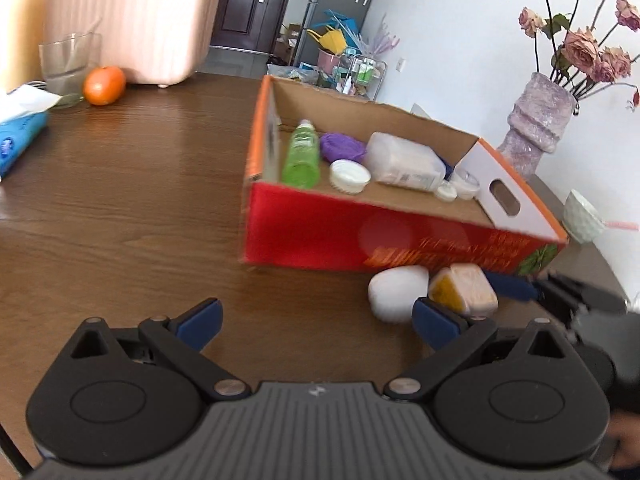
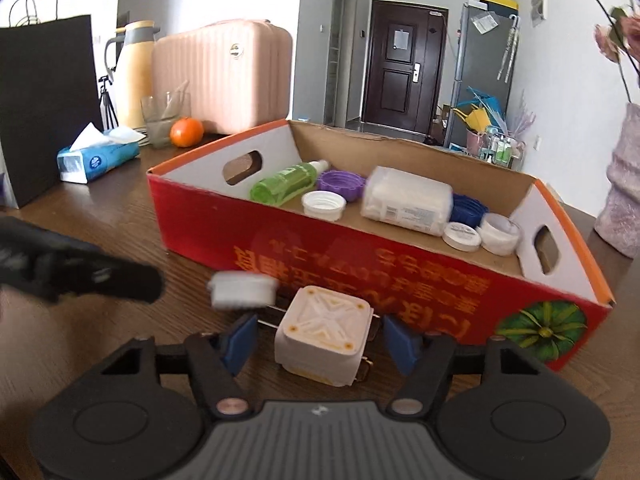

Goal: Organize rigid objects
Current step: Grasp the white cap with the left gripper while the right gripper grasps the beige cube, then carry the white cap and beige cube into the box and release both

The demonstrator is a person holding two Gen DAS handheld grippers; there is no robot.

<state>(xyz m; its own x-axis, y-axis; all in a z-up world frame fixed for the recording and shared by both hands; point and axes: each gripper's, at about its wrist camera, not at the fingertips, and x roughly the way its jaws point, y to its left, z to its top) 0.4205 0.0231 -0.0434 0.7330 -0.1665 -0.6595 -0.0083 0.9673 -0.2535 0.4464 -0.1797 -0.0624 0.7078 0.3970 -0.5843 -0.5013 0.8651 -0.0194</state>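
Currently at the pick-up step: right tongs [image 2: 318, 338] stand apart around the square cream block [image 2: 320, 334] on the table [image 2: 100, 220] before the red box [image 2: 360, 264], pads not touching; left tongs [image 1: 318, 322] apart, empty; next, pinch and lift it in.

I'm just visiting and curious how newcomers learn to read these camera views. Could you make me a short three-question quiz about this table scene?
1. True or false: the green bottle lies inside the red box.
2. What sits between the right gripper fingers? A) orange B) square cream block C) tissue pack
3. Fill in: the white cap beside that block lies ____ the box.

Key: 1 true. 2 B, the square cream block; the pads are not yet pressing it. 3 outside, on the table.
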